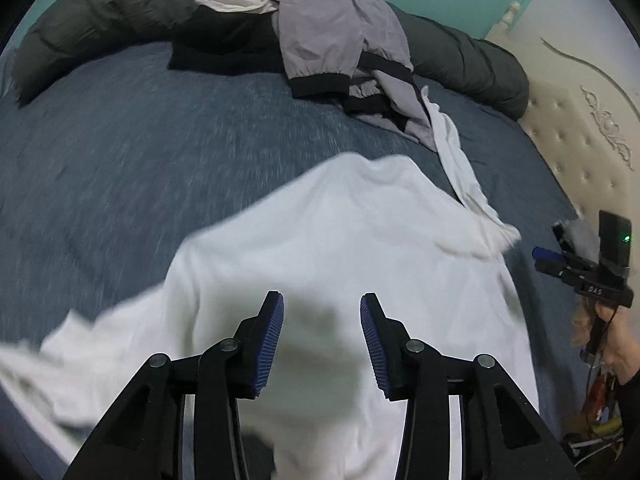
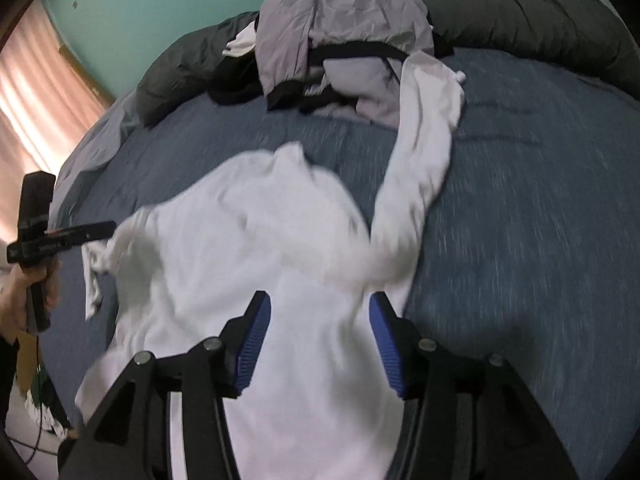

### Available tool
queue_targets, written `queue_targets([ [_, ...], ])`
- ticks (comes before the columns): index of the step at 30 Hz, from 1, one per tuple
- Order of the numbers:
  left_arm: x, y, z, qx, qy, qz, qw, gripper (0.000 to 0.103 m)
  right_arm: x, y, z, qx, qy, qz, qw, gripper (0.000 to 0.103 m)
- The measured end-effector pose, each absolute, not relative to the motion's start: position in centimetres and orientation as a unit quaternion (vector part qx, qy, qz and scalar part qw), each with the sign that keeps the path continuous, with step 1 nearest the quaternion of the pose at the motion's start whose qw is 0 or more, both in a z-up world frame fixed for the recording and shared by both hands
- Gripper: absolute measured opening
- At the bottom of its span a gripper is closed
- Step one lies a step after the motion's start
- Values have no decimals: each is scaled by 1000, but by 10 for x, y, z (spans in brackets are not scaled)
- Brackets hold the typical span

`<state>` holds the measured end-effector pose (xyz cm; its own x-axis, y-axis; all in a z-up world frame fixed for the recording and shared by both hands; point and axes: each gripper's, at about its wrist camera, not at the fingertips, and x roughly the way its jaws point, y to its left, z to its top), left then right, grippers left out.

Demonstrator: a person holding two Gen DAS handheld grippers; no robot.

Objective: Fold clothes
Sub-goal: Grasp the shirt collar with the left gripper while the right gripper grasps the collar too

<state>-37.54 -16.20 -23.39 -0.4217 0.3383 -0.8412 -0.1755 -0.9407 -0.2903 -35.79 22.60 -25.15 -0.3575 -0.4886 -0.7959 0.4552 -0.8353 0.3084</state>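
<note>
Left wrist view: your white shirt (image 1: pixel 340 248) lies spread on the bed (image 1: pixel 120 152), long axis running away from both grippers. Left gripper (image 1: pixel 322 340) and right gripper (image 2: pixel 320 340) hover over its near end, jaws spread, holding nothing.

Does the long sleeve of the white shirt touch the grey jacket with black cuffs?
Touching. In the right wrist view the white shirt's long sleeve runs up the blue bed cover and its end lies over the lower edge of the grey jacket with black cuffs.
</note>
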Motion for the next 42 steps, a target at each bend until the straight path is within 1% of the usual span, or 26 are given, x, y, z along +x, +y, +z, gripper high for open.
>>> queue_targets([
  [5, -423, -153, -252, -522, -75, 837, 149, 46, -405, 201, -259, 488, -3, -827, 280, 52],
  [10, -459, -145, -267, -523, -67, 836, 149, 46, -442, 179, -280, 503, 17, -821, 269, 52],
  [18, -499, -136, -296, -537, -61, 828, 151, 47, -469, 160, -306, 525, 31, -809, 264, 52],
  [22, -499, -134, -304, -544, -56, 822, 158, 46, -469, 157, -314, 522, 34, -809, 269, 52],
  [23, -498, -134, -305, -544, -53, 821, 161, 42, -467, 156, -314, 519, 35, -810, 270, 52],
  [25, -494, -133, -305, -545, -47, 820, 166, 2, -462, 155, -315, 511, 36, -814, 276, 52],
  [28, -489, -132, -305, -544, -40, 820, 173, 1, -450, 153, -310, 494, 37, -820, 286, 52],
  [31, -476, -140, -294, -529, -45, 830, 174, 1, -433, 151, -304, 473, 57, -825, 303, 52],
  [34, -462, -147, -286, -518, -52, 836, 175, 1, -418, 146, -306, 472, 72, -813, 332, 42],
  [35, -457, -149, -285, -516, -50, 837, 175, 1, -415, 144, -308, 474, 79, -809, 338, 36],
  [36, -452, -149, -283, -514, -49, 838, 174, 1, -411, 141, -309, 473, 91, -807, 341, 25],
  [37, -447, -151, -281, -513, -49, 839, 175, 1, -408, 139, -308, 471, 99, -807, 343, 24],
  [42, -430, -155, -277, -511, -46, 838, 184, 1, -397, 137, -302, 464, 103, -806, 353, 24],
])
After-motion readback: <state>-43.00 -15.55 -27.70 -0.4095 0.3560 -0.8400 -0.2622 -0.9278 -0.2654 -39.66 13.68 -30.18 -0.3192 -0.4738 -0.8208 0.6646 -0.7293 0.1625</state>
